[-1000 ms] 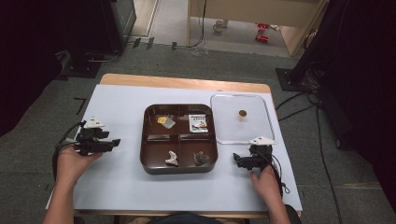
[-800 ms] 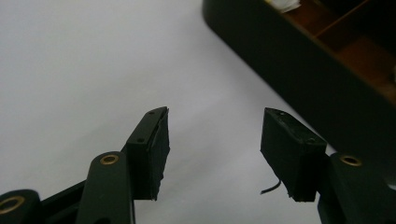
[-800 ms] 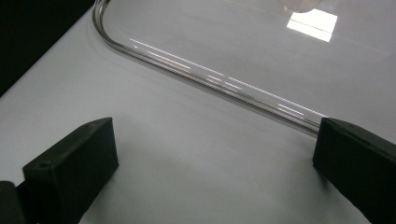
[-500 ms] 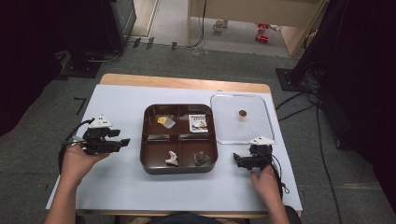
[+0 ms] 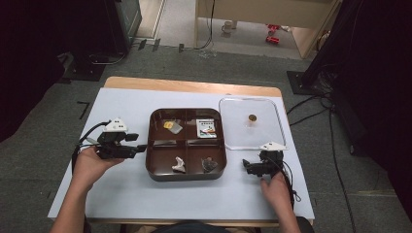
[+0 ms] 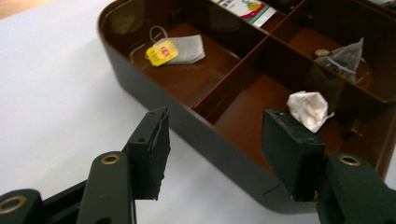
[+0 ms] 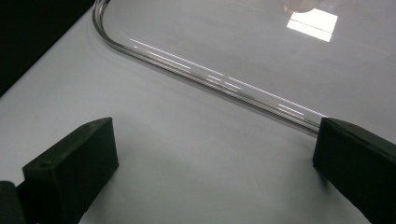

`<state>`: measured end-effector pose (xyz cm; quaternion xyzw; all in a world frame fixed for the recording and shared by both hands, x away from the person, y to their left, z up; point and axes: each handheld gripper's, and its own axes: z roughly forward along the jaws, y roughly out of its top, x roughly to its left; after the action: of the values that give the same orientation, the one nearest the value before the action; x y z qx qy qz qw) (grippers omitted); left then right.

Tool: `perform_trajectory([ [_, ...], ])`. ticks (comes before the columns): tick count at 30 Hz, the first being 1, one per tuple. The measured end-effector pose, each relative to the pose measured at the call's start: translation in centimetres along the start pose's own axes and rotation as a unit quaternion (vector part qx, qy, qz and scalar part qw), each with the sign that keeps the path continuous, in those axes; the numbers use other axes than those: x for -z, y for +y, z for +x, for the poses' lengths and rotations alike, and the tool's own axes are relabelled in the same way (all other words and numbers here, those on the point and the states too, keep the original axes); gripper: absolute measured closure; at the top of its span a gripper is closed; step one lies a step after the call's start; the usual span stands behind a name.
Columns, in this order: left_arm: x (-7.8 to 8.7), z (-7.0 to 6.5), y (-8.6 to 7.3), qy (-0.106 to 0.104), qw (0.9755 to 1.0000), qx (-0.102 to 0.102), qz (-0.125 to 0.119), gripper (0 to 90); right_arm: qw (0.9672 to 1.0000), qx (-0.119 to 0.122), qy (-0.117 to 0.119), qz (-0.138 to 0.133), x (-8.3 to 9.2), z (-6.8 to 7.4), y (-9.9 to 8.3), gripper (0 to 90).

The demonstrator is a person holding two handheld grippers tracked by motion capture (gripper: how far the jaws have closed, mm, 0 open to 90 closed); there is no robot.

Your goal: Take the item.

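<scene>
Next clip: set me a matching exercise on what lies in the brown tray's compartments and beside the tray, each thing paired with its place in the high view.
Things:
1. tea bag with yellow tag
2. printed sachet
3. crumpled white packet
4. clear lid

Places:
A. tray, near-left compartment
B. on the table, right of the tray
C. tray, far-left compartment
D. tray, far-right compartment

Pairs: 1-C, 2-D, 3-A, 4-B
</scene>
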<state>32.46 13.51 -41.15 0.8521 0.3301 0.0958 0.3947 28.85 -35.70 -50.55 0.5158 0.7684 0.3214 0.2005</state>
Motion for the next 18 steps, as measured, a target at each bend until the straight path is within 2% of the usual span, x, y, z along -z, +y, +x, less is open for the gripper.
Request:
perform_trajectory([
  [9,-0.9,-0.9,0.8,-0.020,0.9996,-0.019,0.001,42.7,1.0000,0.000,0.000,0.000,0.0,0.0,0.0,0.0],
  [18,-2.2,-2.0,1.4,-0.049,0.9981,-0.038,-0.005,42.6,1.0000,0.000,0.000,-0.001,0.0,0.0,0.0,0.0],
])
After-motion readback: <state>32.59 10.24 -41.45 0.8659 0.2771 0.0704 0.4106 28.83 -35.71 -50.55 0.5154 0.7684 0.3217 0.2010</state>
